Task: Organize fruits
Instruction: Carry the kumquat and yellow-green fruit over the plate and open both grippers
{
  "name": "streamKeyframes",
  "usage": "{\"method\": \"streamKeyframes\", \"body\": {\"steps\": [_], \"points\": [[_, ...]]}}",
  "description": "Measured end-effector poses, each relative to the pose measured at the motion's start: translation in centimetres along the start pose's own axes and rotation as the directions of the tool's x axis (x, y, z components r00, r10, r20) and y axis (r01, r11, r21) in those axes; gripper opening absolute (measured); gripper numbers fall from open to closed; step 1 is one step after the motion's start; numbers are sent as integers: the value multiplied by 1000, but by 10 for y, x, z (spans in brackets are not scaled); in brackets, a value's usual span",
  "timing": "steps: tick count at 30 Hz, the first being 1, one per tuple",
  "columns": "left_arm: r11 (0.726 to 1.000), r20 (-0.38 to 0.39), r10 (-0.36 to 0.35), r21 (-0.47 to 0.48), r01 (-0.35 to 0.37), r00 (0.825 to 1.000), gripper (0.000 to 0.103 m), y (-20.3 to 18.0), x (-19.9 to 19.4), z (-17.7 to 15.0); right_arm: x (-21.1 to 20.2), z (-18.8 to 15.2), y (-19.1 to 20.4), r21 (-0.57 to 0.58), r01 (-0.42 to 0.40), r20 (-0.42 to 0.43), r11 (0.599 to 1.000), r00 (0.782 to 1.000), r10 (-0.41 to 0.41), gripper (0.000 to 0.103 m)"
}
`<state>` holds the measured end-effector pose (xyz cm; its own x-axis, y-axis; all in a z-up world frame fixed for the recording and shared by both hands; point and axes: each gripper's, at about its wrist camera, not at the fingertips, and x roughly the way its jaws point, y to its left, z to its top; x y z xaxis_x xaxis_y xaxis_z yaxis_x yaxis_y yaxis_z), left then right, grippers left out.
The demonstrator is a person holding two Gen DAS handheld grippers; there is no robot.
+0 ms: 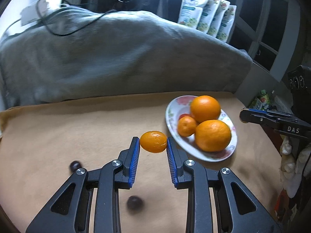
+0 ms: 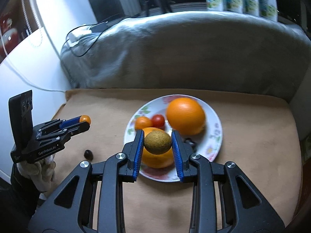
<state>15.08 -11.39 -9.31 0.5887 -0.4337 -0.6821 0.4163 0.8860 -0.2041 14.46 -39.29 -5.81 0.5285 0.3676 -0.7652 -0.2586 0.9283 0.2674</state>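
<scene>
My left gripper [image 1: 153, 142] is shut on a small orange kumquat [image 1: 153, 142], held above the tan cloth just left of the flowered plate [image 1: 171, 116]. The plate carries two big oranges [image 1: 205, 108] and a small mandarin [image 1: 187, 126]. In the right wrist view my right gripper [image 2: 157, 142] is shut on a brown-green kiwi [image 2: 157, 142], hanging over the plate's [image 2: 215, 134] near side. There the plate holds a large orange [image 2: 185, 116], another orange [image 2: 157, 158] under the kiwi, a mandarin [image 2: 143, 122], a red tomato [image 2: 158, 120] and a dark fruit [image 2: 189, 141].
Two dark grapes [image 1: 74, 165] [image 1: 134, 203] lie on the tan cloth [image 1: 77, 128] left of the plate. A grey blanket [image 1: 116, 58] rises behind the cloth, with a black cable over it. White pouches [image 1: 206, 13] stand at the back right. A gloved hand [image 2: 41, 169] holds the left gripper.
</scene>
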Motion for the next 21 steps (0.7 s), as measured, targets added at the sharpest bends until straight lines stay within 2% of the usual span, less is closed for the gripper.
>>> {"method": "streamKeyframes", "body": {"steps": [11, 21], "points": [[998, -18, -46, 46, 47, 999, 26, -23, 27, 28, 10, -3, -35, 84, -7, -20, 996, 1000, 9, 30], [995, -46, -81, 54, 83, 996, 26, -35, 50, 44, 26, -6, -49, 126, -30, -48, 992, 998, 36, 30]]}}
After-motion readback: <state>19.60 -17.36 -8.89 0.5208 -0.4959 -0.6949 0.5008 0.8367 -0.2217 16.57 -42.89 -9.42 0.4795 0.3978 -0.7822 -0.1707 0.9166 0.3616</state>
